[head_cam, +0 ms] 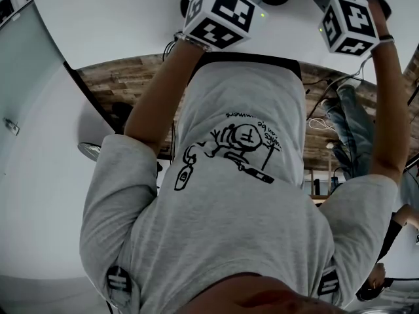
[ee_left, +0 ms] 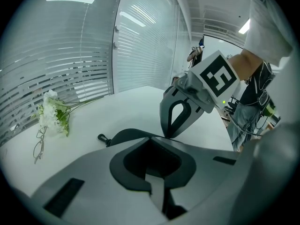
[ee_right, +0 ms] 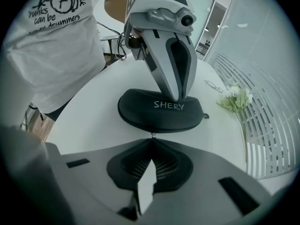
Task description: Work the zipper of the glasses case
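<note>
Evidently shut glasses case, contents hidden, right gripper pinching zipper pull

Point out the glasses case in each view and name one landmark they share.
Head view: cannot be made out.
Left gripper view: glasses case, a dark band at centre.
Right gripper view: centre, lettered "SHERY".
Shared landmark: white flowers, in both gripper views only.
</note>
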